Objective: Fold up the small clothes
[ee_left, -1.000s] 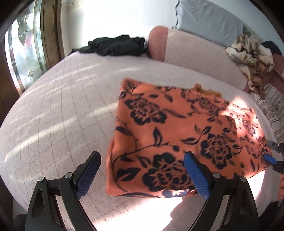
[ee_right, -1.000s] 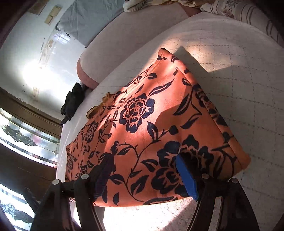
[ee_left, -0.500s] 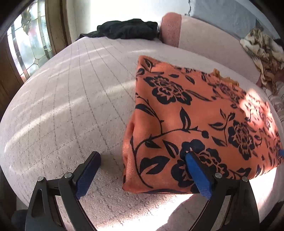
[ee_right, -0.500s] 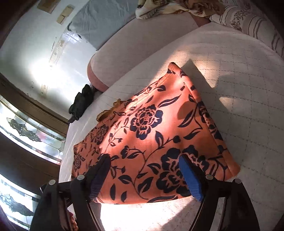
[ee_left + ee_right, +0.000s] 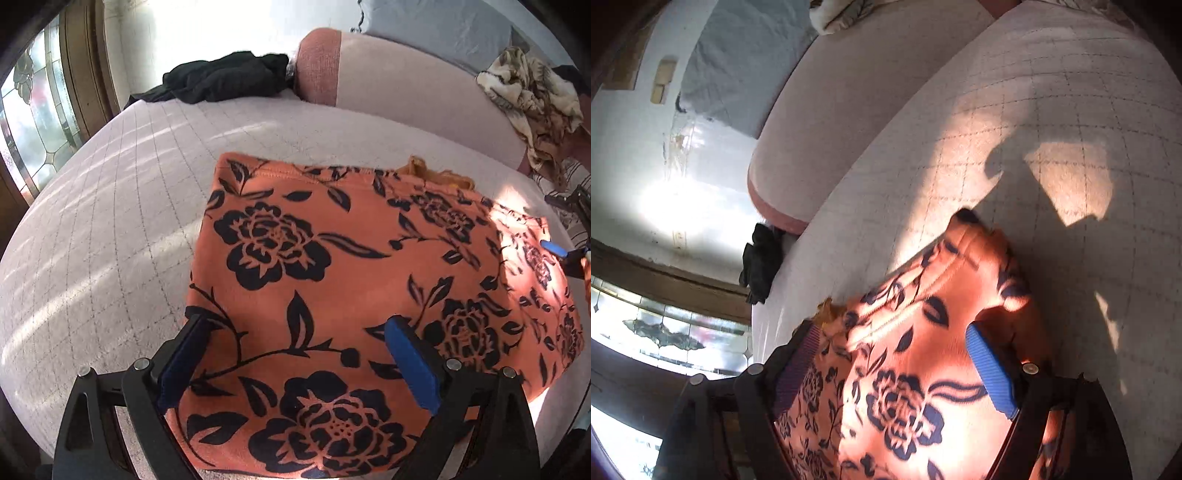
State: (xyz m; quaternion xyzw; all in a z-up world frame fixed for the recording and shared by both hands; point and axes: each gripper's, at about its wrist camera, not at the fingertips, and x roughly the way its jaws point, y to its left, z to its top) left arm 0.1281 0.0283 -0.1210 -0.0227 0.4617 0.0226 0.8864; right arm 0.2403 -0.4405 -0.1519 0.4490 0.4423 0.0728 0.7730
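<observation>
The orange floral garment [image 5: 354,295] lies folded flat on the bed [image 5: 110,221], near its front edge. Left gripper [image 5: 295,365] and right gripper [image 5: 897,362] hover over it, jaws apart, holding nothing. Further folds appear to remain.

The folded garment [image 5: 332,295] is orange with black roses, leaves and vines. It lies on a pale pinkish-white bedspread [image 5: 110,221] with a thin grey grid. The gripper pads [image 5: 413,369] are bright blue on black frames. A black cloth heap [image 5: 221,77] lies farther back, and a beige-and-brown patterned blanket [image 5: 532,103] is draped at the right.
</observation>
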